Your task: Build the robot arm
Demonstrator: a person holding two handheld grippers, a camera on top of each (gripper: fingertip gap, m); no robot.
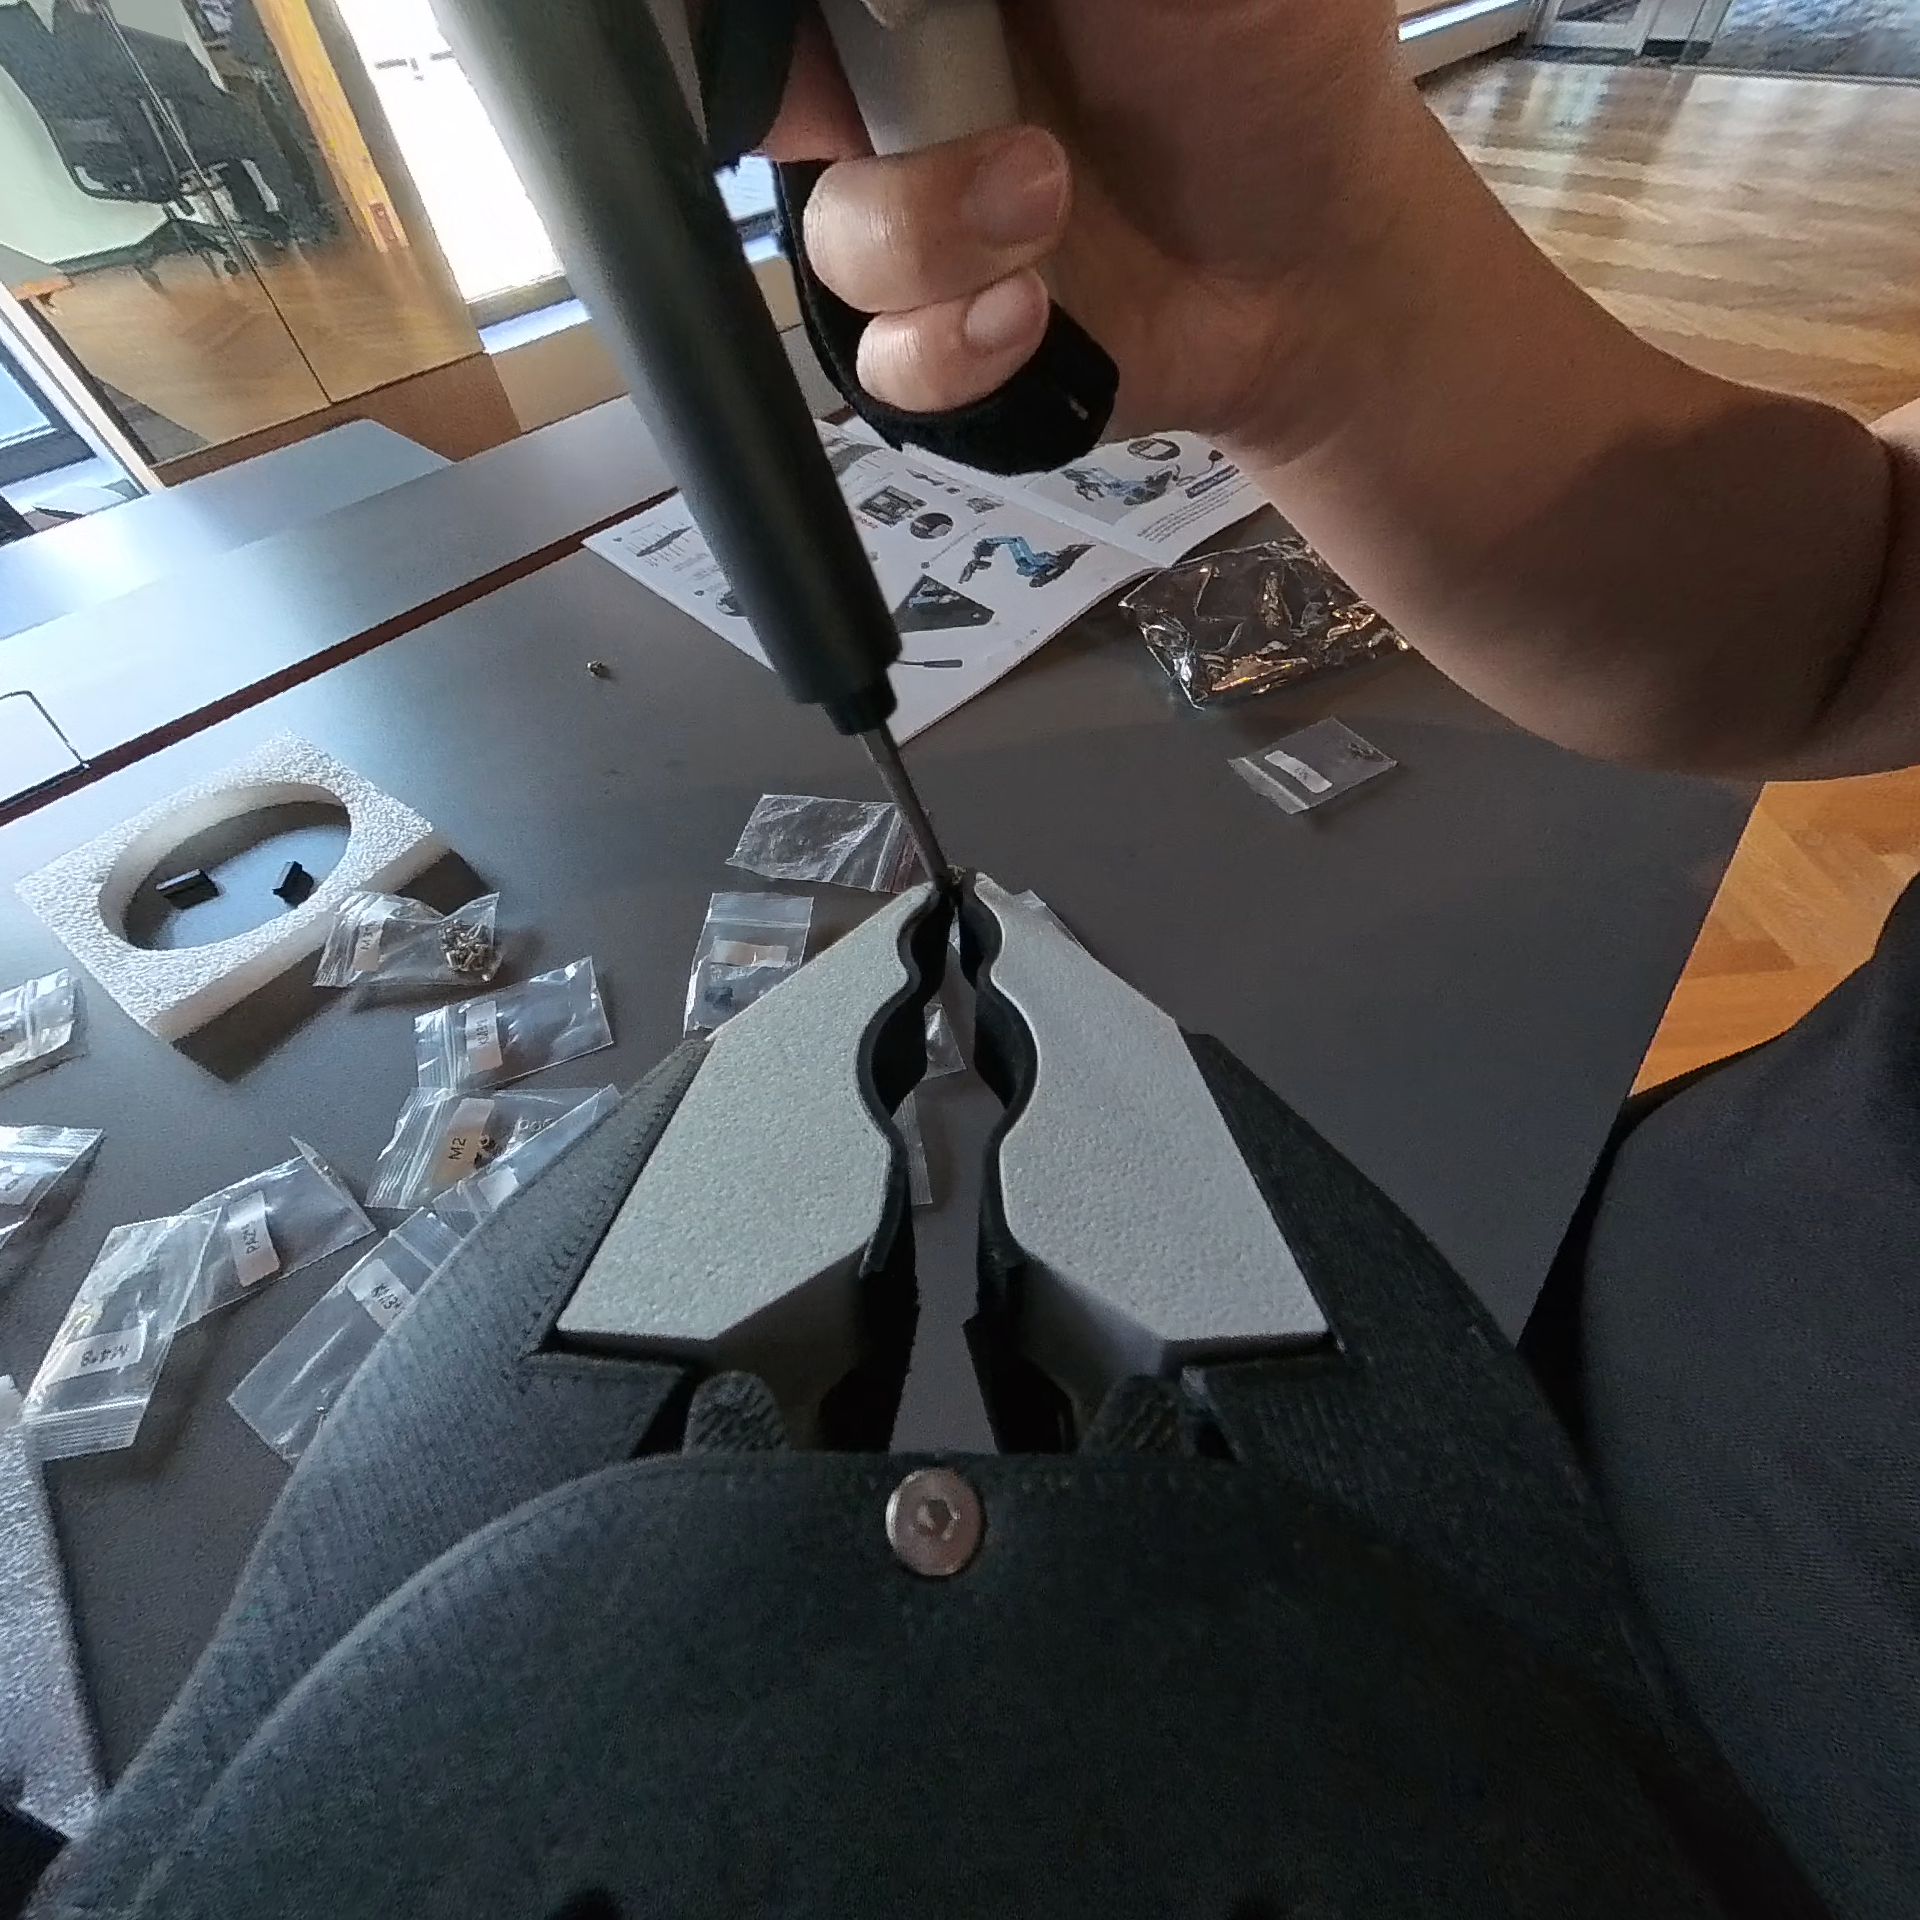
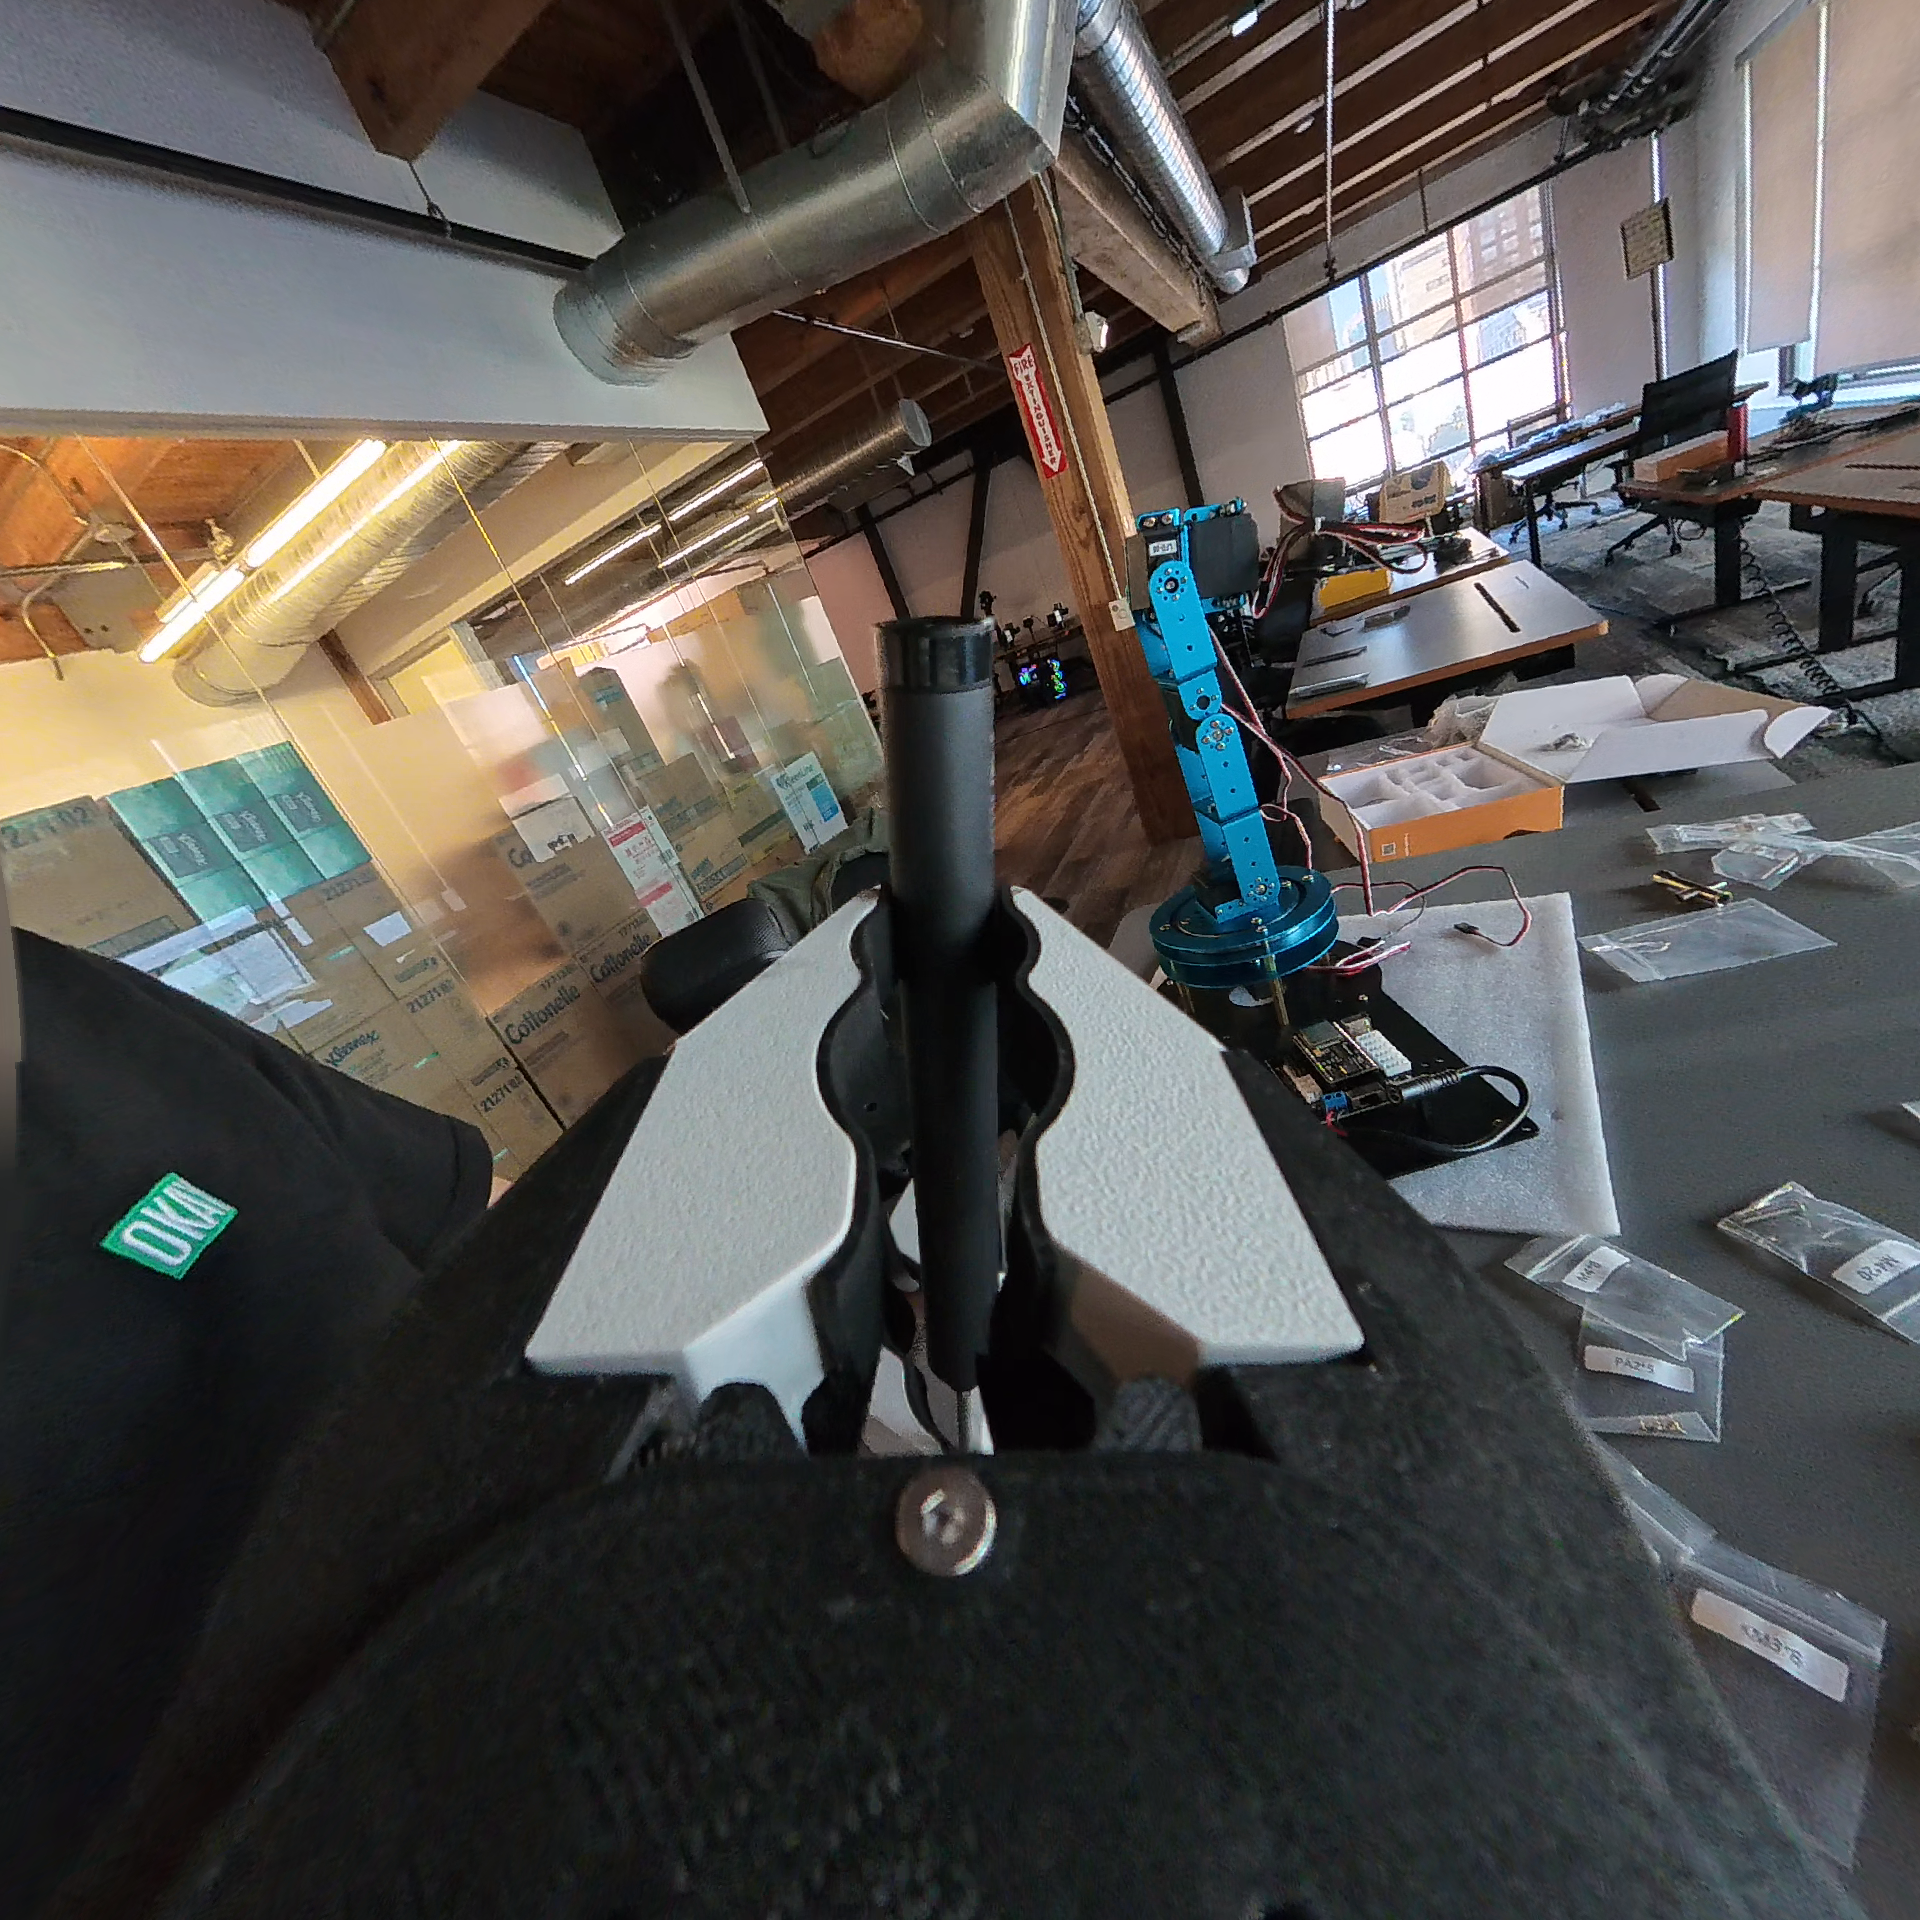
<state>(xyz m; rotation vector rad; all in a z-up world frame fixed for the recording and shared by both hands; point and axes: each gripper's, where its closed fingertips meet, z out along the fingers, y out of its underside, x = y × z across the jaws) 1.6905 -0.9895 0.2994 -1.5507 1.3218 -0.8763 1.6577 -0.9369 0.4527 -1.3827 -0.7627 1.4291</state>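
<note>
The left claw (image 1: 958,894) sits at the middle of the left wrist view with its two grey fingers nearly together, only a thin gap at the tips, where something very small and dark is pinched; it is too small to tell, perhaps a screw. The tip of the screwdriver (image 1: 727,436) comes down onto that exact spot from the upper left of the frame, its long axis slanting steeply from upper left down to centre. A hand (image 1: 1299,343) fills the upper right of that frame.

In the right wrist view the right claw (image 2: 940,935) is closed around the black handle of the same screwdriver (image 2: 940,935), which runs straight up the middle of the frame, cap end toward the top and thin shaft toward the bottom.

On the grey counter (image 1: 1299,997), small clear bags (image 1: 509,1023) lie at lower left, a white foam block (image 1: 223,883) at left, an open booklet (image 1: 987,551) at upper centre. A blue robot arm (image 2: 1210,748) stands right of centre
</note>
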